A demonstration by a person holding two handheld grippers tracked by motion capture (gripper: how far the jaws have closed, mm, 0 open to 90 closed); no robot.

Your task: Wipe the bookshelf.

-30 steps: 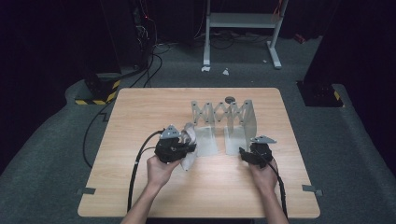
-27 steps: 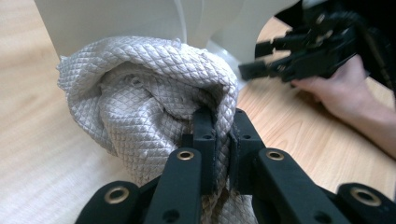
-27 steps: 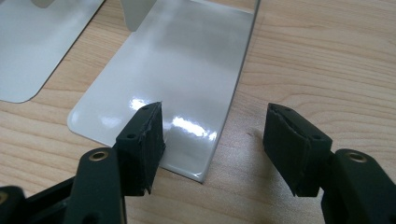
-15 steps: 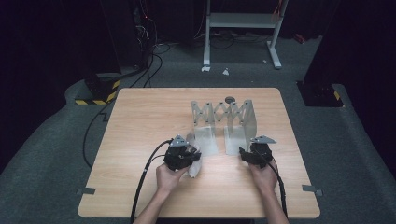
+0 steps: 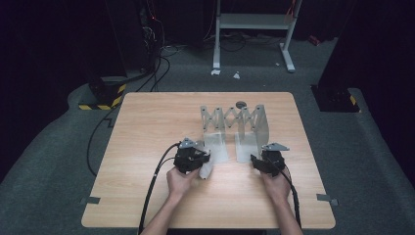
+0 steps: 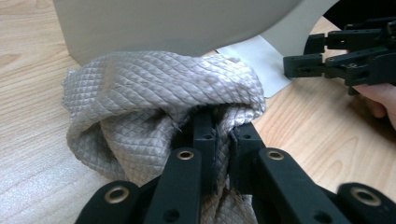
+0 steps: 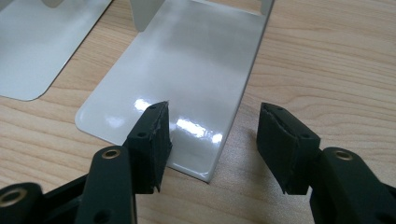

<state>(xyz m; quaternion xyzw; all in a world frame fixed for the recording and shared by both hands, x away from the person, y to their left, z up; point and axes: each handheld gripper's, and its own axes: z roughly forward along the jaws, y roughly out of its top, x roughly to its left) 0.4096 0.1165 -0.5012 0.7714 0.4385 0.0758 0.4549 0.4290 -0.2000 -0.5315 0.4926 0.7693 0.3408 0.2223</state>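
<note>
Clearly the grey quilted cloth [image 6: 159,102] is the thing in hand: bunched into a loose wad, it lies on the wooden surface [image 5: 147,127] just in front of the left foot plate of the metal expanding rack [image 5: 235,125], and in the high view it shows as a pale lump [image 5: 205,170] under the left gripper [image 6: 223,140]. That gripper's jaws are pressed together on a fold of the fabric, pinching it near the bottom of the wad. The right gripper [image 7: 212,140] stands spread, its jaws having just been closing a little, with the corner of the rack's right foot plate [image 7: 187,70] between them, not yet touched. To do this step well, I would judge the right gripper should close squarely on that plate's edge to steady the rack, while the left keeps its pinch deep enough that the slack cloth does not slip or snag on the plate when moved.
</note>
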